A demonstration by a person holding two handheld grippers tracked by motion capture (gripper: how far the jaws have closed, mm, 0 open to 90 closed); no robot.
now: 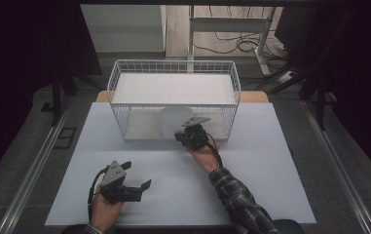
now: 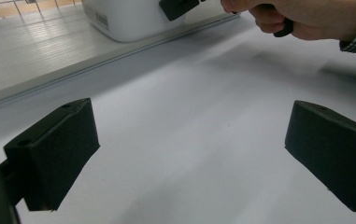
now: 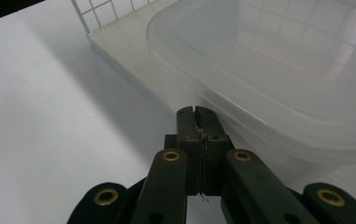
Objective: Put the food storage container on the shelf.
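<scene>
A translucent white plastic container (image 1: 170,122) stands in the open lower level of a white wire basket (image 1: 119,80), at its front. My right gripper (image 1: 181,137) is right in front of the container, on its right side. In the right gripper view the jaws of the right gripper (image 3: 197,113) are pressed together with nothing between them, their tips just short of the container (image 3: 269,70) wall, under its rim. My left gripper (image 1: 138,175) rests near the table's front left. Its jaws stand wide apart over bare table (image 2: 189,154), nothing between them.
The basket has a white shelf (image 1: 173,88) across its upper level and a pale base board (image 3: 115,39) under the container. The white table top (image 1: 256,170) stretches out around both hands. Floor cables and a desk frame (image 1: 231,24) lie beyond the table.
</scene>
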